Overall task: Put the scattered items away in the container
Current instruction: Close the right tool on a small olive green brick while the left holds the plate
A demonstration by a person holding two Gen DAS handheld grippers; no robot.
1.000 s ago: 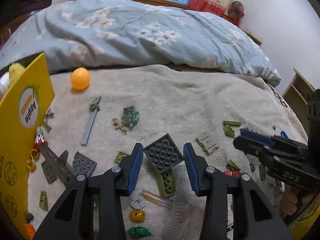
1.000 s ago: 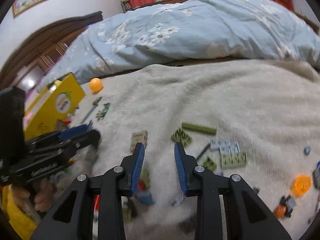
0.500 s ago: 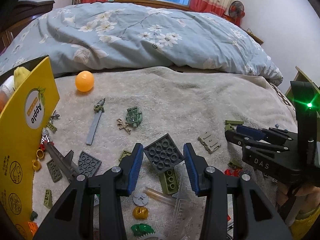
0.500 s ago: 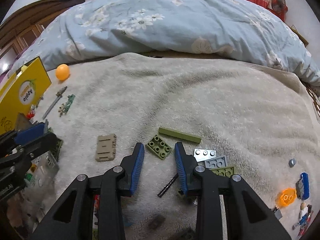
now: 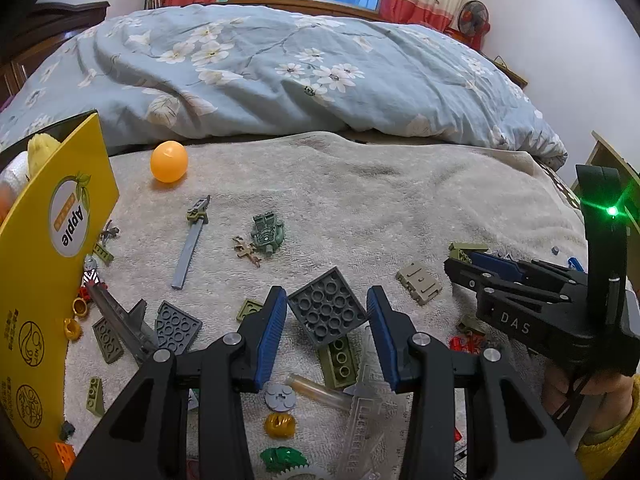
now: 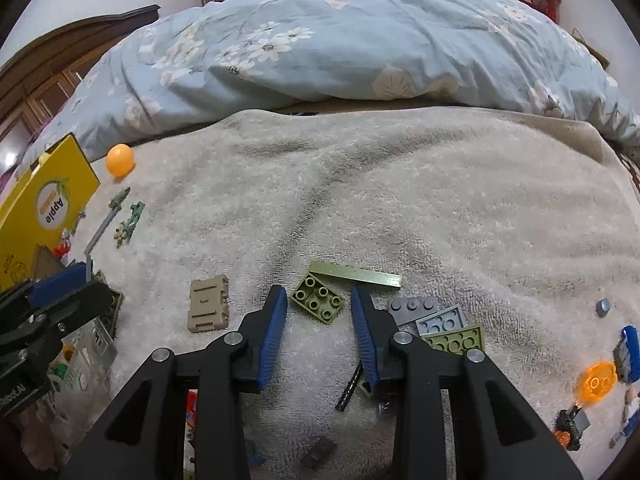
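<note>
Looking along the left gripper (image 5: 327, 334), its jaws stand spread with the dark grey plate (image 5: 328, 313) lying between them on the towel (image 5: 360, 200), while bricks lie scattered beside the yellow box (image 5: 48, 280), so tidying looks barely begun. Over the right gripper (image 6: 319, 330), jaws likewise apart, the olive brick (image 6: 319, 303) sits between the tips, ungripped
</note>
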